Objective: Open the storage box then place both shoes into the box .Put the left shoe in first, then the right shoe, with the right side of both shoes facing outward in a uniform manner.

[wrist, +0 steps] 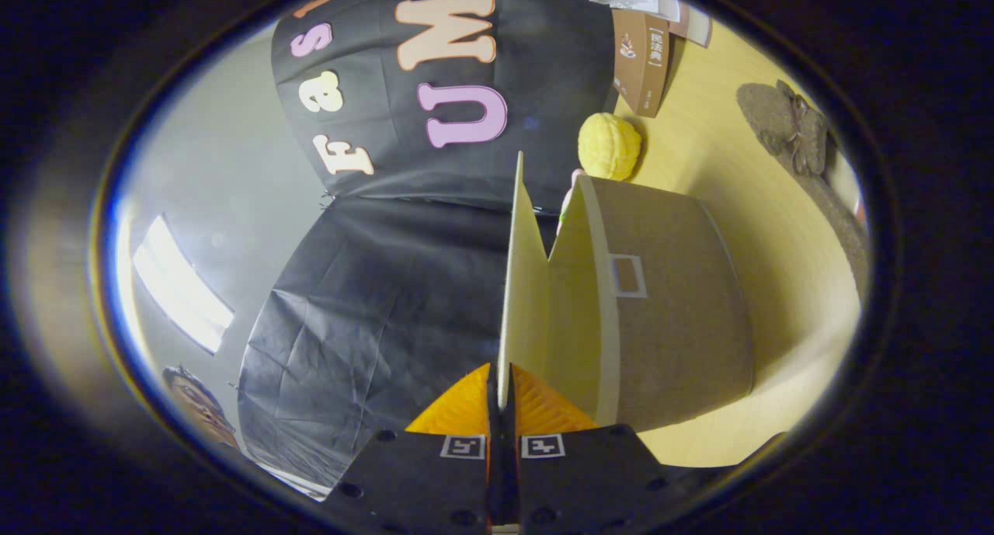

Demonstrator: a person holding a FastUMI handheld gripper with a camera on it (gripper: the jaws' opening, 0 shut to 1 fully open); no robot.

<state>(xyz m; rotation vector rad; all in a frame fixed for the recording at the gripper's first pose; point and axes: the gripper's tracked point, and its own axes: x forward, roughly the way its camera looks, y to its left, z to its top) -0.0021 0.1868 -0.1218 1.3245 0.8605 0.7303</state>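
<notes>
Gripping the free edge of the lid [522,286], the tongs [502,399] are closed on it: both orange fingers [454,415] press the thin cream panel from either side, and the panel runs straight ahead from between them.

Gripper view, taking the storage box [668,317] as landmark. The camera is rolled, so the desk [776,232] stands on the far side of the box from the lid. The box is brown with a pale label window on its face. The lid is swung away from the box body, hinged at the far end, leaving a wedge-shaped gap through which the cream inner wall shows. Beyond the box lies a yellow knitted ball [609,145], touching or just beside its far corner; I cannot tell which. Further beyond stands a brown book [641,57]. Well apart from the box, across the desk, lies one grey shoe [788,127] with a bow.

Judgement: the opening step is in hand and partly done. To finish it well, the grip should follow the lid's arc about the hinge rather than pull straight, so the box does not drag or tip. The lid should be released only when it rests fully back. No shoe is in the box yet.
</notes>
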